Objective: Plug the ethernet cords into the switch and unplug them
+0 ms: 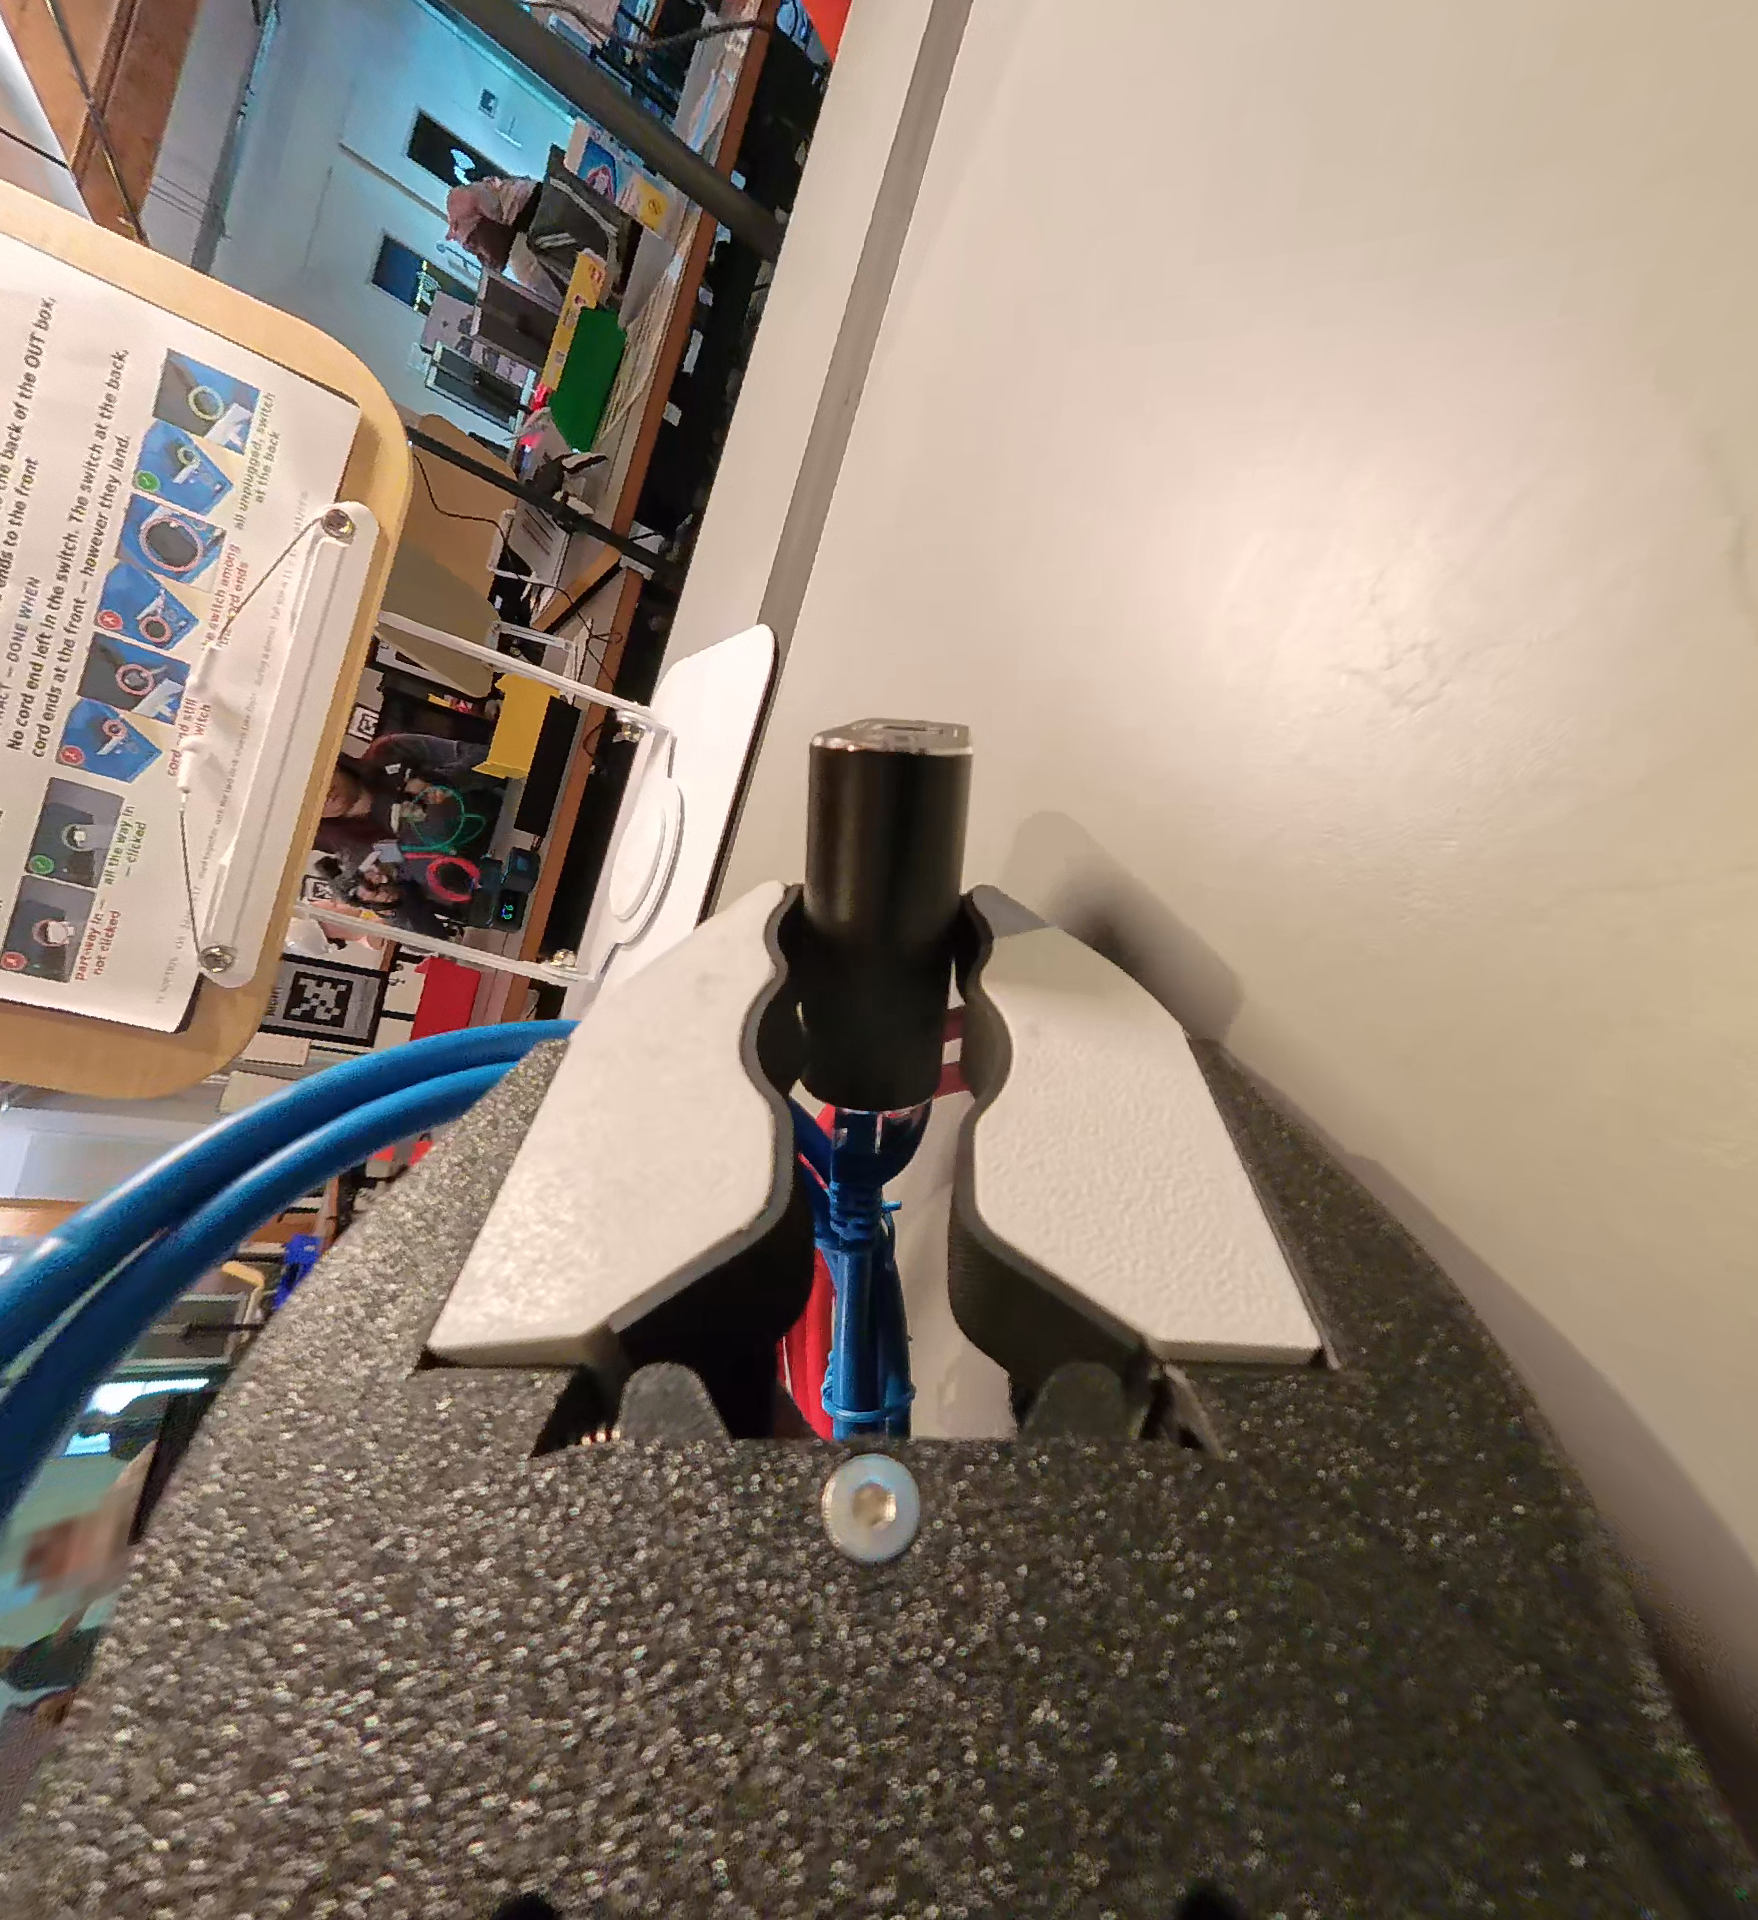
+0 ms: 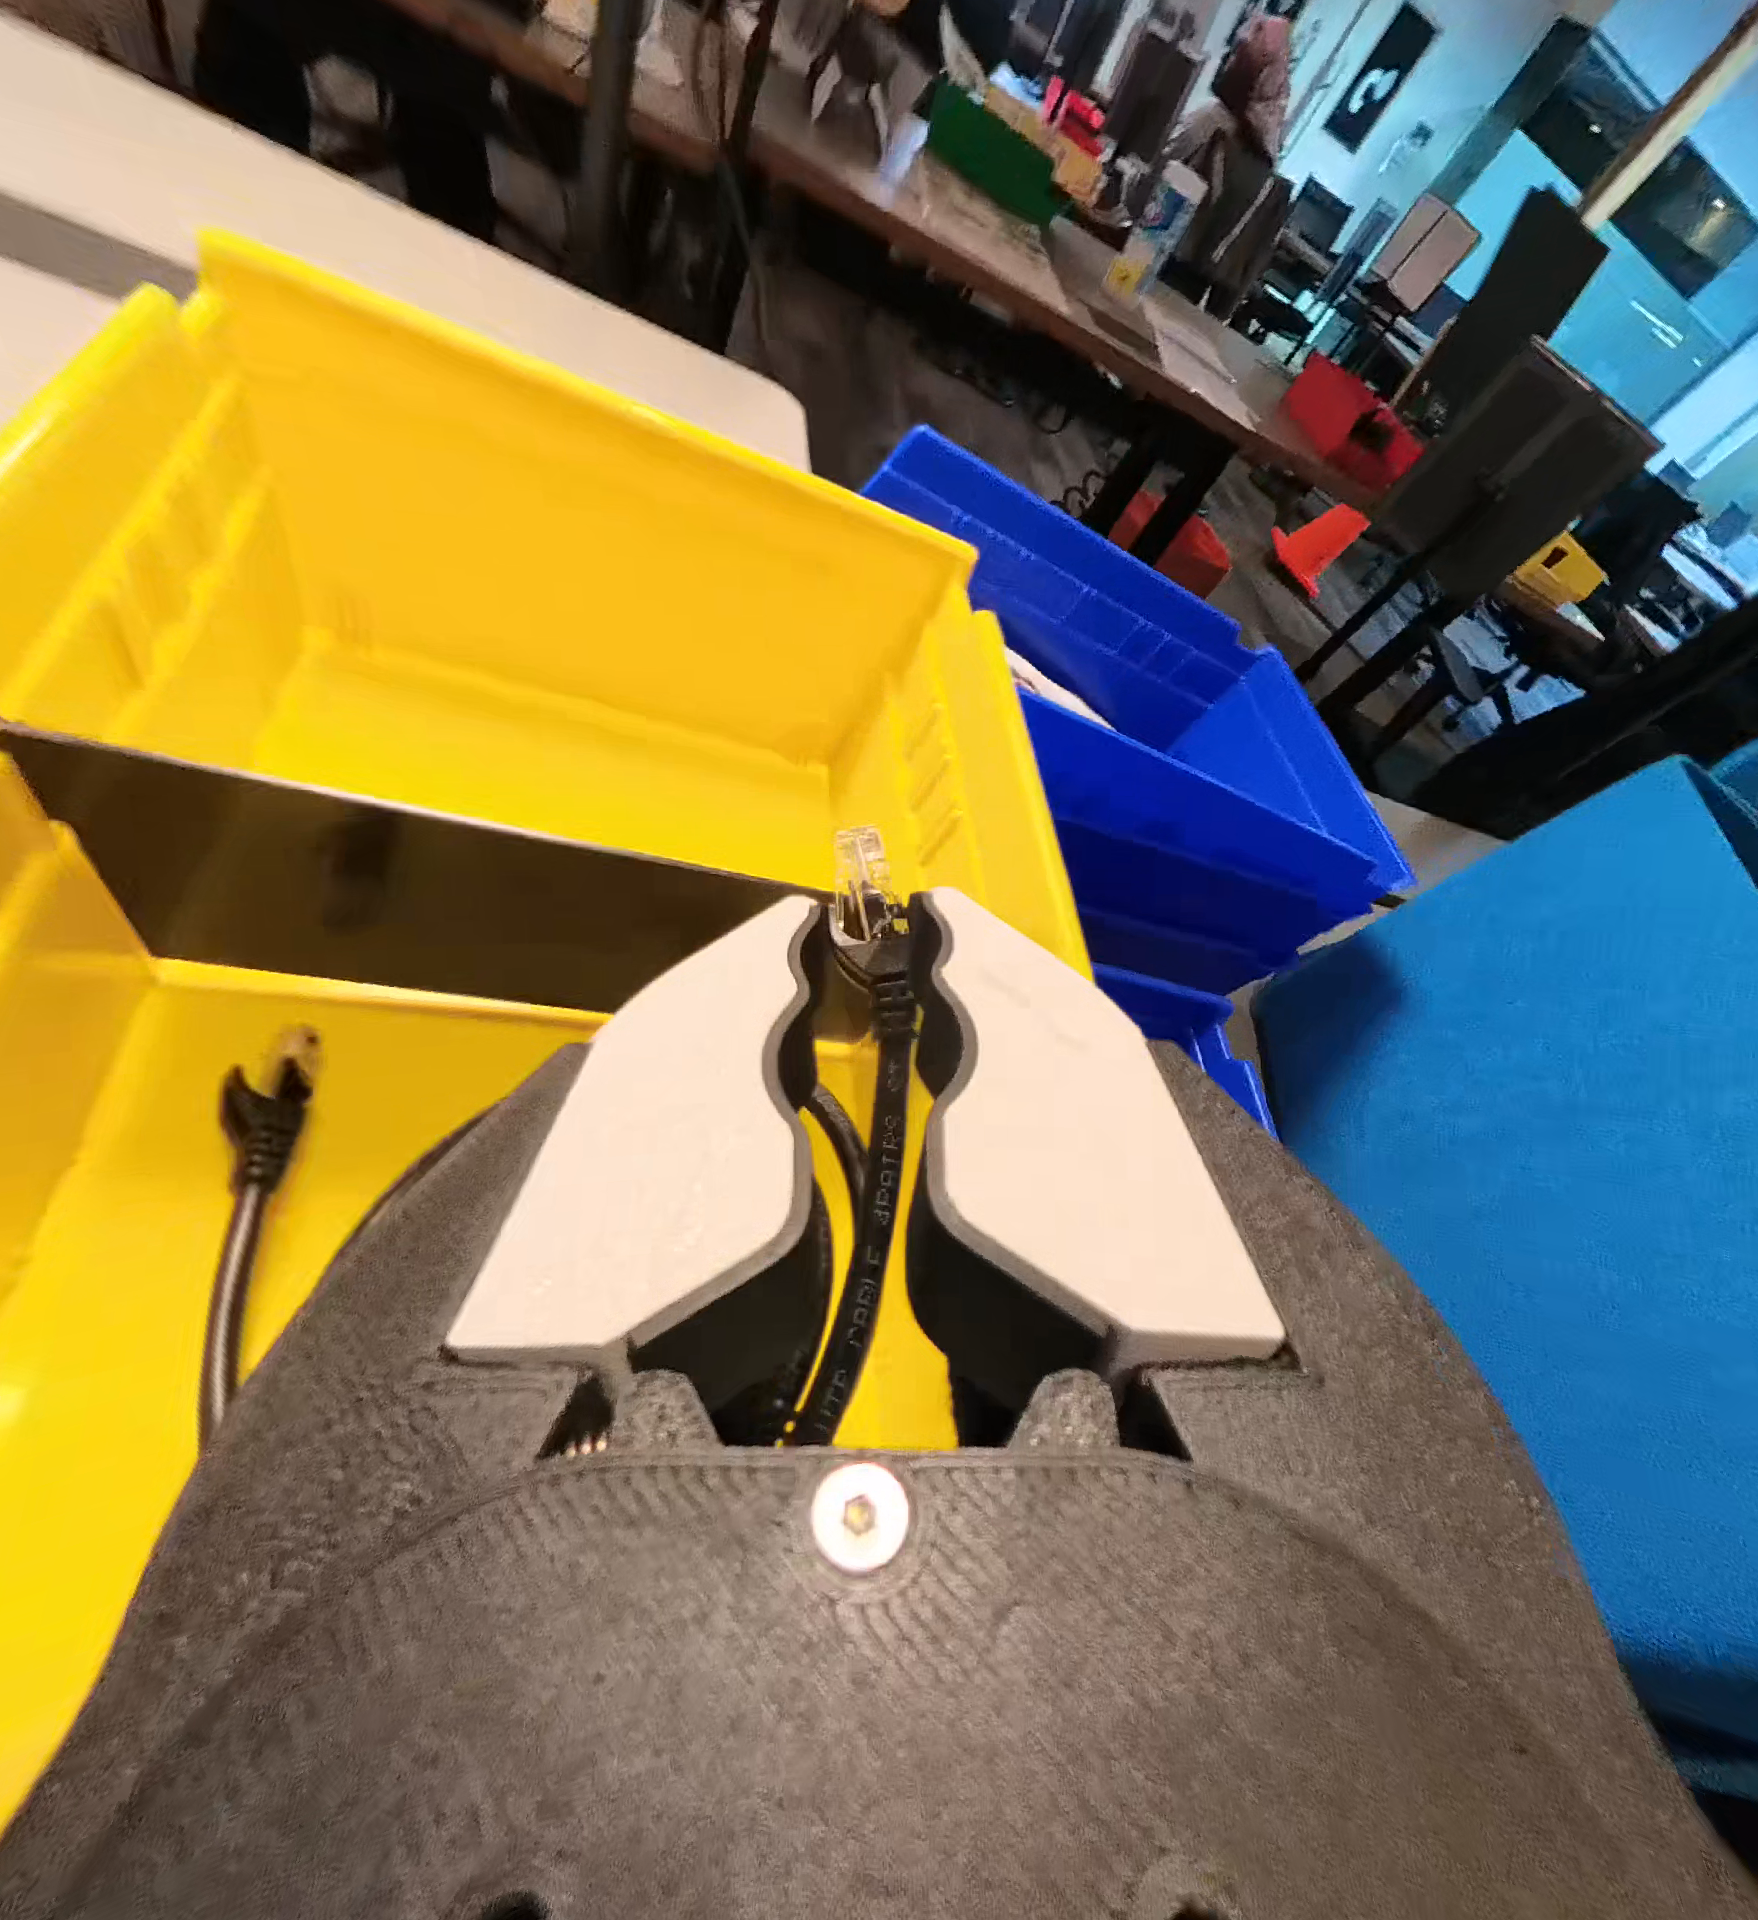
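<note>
Black switch [image 1: 890, 914], small and rigid, pinched upright in left gripper [image 1: 880, 997], fingers [image 1: 667, 1091] narrow around lower body, port end poking out above the tips. Likely light, hard, smooth-sided, so prone to twisting in the grip when a plug pushes in; best held low on the body, as now. Blue cord [image 1: 859, 1226] plugged into its underside, strands running back btwn the fingers, loops [image 1: 231, 1153] swinging out left. Something red behind the blue; can't tell what.

Black cord [image 2: 880, 1164] in right gripper [image 2: 870, 935], fingers [image 2: 1062, 1143] nearly closed on the strain-relief boot, clear plug [image 2: 859, 868] sticking out past the tips. Plug probably brittle w/ a snappable latch tab; cord itself floppy, so hold at boot, not further back.

Count: 1 switch, 1 clear plug held, 1 loose plug end [image 2: 272, 1091] lying in yellow bin [image 2: 542, 436]; whether other end of same cord, can't tell. 1 black divider [image 2: 335, 862] across that bin. Blue bins [image 2: 1218, 727] beside it, at least 2. White counter [image 2: 44, 156] beyond. Instruction sheet on wooden board [image 1: 106, 665] off left.
</note>
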A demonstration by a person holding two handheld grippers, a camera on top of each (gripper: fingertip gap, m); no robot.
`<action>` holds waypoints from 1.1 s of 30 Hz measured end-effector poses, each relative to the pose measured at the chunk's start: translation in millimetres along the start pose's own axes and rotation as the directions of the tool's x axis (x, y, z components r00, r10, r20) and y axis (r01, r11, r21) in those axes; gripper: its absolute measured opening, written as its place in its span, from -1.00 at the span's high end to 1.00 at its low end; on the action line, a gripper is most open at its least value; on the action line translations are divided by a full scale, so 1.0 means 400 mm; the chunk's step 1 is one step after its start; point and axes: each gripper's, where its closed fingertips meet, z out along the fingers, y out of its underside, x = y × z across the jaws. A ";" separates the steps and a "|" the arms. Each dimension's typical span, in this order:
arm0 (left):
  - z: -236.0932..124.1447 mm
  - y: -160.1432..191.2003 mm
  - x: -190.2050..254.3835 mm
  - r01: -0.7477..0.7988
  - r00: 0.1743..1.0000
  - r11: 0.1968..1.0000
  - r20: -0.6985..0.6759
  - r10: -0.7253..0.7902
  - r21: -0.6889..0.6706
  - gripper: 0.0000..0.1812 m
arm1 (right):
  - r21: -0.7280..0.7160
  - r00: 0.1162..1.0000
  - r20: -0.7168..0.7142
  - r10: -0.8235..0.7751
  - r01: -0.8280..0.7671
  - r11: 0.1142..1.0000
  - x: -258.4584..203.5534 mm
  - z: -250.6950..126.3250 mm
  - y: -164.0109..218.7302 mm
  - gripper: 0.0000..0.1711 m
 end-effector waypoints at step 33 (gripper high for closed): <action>-0.127 -0.094 -0.155 0.605 0.794 0.766 -0.244 -0.557 0.219 0.70 | 0.403 0.724 0.562 -0.400 0.182 0.897 -0.697 -0.153 -0.420 0.61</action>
